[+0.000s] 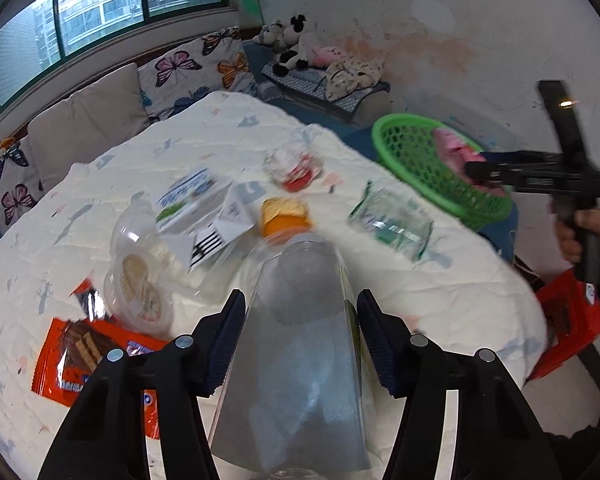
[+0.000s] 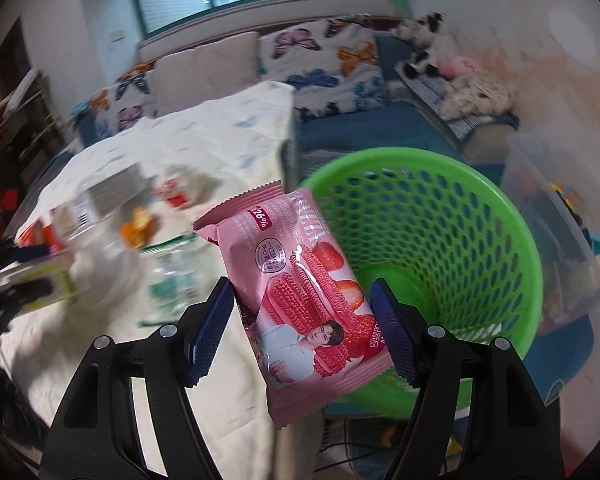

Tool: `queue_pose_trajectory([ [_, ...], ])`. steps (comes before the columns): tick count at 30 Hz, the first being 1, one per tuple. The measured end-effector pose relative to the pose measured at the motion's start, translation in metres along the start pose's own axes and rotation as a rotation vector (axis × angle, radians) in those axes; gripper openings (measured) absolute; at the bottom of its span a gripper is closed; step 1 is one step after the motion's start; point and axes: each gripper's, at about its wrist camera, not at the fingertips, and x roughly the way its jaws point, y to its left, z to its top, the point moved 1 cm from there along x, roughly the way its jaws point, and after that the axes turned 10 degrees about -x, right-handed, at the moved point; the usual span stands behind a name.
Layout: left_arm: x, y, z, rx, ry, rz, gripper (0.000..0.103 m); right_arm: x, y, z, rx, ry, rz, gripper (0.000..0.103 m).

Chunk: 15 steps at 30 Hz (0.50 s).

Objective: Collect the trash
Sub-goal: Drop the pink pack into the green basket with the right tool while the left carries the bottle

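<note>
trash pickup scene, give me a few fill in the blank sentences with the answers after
1. The right tongs hold a snack packet whose colour is ____.
2. The mesh basket beside the bed is coloured ____.
3. The clear bottle between the left tongs has a cap coloured ____.
4. The cushions under the window are printed with ____.

Missing words: pink; green; orange; butterflies
</note>
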Motion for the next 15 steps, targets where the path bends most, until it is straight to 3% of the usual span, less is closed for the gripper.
queue_pose_trajectory([
  [8,0.003,-0.031,0.027,-0.002,-0.023,-0.078,0.056,0.034,-0.038,-0.001,0.09,0.049,-0.007,0.073],
  [11,0.009,-0.05,0.038,0.023,-0.025,-0.101,0.056,0.041,-0.046,-0.003,0.11,0.054,-0.01,0.084],
  [15,0.018,-0.073,0.052,0.048,-0.019,-0.13,0.056,0.04,-0.058,-0.01,0.148,0.054,0.001,0.085],
])
